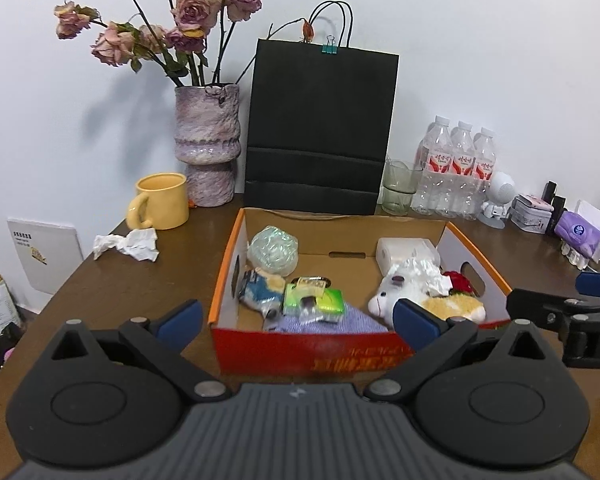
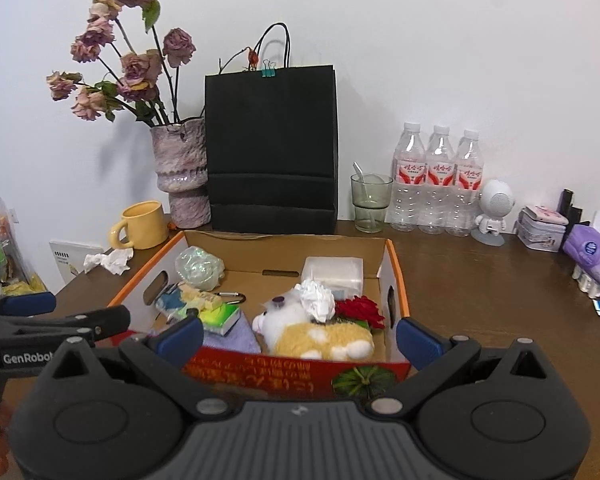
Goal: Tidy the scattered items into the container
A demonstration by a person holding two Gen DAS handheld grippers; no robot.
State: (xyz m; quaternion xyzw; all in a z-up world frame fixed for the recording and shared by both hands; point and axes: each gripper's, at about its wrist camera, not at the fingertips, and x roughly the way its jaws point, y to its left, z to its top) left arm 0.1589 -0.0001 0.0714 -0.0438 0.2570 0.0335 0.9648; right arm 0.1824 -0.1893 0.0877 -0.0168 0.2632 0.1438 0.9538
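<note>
An open cardboard box (image 1: 476,258) (image 2: 396,264) with orange rims sits mid-table. Inside lie a plush cow (image 1: 424,296) (image 2: 320,332), a crumpled tissue on it (image 2: 318,300), a red rose (image 2: 360,310), a white case (image 1: 406,252), a bubble-wrapped bundle (image 1: 272,250), a green pack (image 1: 314,300) and a purple cloth (image 1: 324,322). A crumpled tissue (image 1: 128,244) (image 2: 110,260) lies on the table left of the box. My left gripper (image 1: 298,320) is open and empty before the box's near wall. My right gripper (image 2: 300,338) is open and empty there too.
A yellow mug (image 1: 162,206), a purple vase of dried roses (image 1: 208,144), a black paper bag (image 1: 320,128), a glass (image 1: 400,186) and water bottles (image 1: 456,168) line the back wall. A robot figurine (image 2: 494,212), tins and purple tissue pack (image 2: 590,254) stand right.
</note>
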